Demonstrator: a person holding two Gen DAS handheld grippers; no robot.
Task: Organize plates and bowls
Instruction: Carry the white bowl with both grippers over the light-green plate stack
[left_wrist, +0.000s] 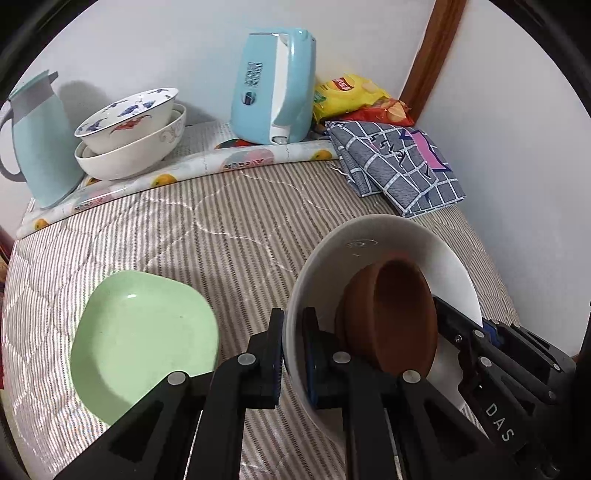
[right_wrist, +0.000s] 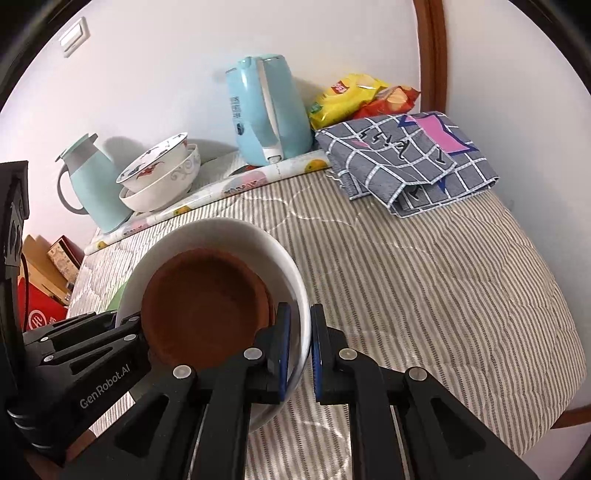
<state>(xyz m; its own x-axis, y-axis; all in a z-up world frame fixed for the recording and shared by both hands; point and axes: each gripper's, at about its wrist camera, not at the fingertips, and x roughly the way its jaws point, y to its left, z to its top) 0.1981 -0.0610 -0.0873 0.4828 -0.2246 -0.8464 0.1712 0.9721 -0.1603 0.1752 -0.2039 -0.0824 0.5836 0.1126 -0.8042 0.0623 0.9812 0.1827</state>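
The left tool (left_wrist: 293, 354) is clamped on the near-left rim of the white bowl (left_wrist: 332, 258), one finger outside the wall and one inside. The right tool (right_wrist: 299, 354) pinches the opposite rim the same way, so the bowl hangs between both, tilted, above the striped bed (left_wrist: 221, 221). A brown bowl (left_wrist: 399, 314) lies inside it, leaning on its side. Just left of the white bowl a green plate (left_wrist: 144, 332) rests on the bed. Farther back, on the fruit-print sheet (left_wrist: 236, 158), stand two stacked bowls (left_wrist: 129, 136), a jug (left_wrist: 40, 140) and a blue kettle (left_wrist: 273, 85), with a checked cloth (left_wrist: 399, 166) and snack bags (left_wrist: 354, 99) at right.
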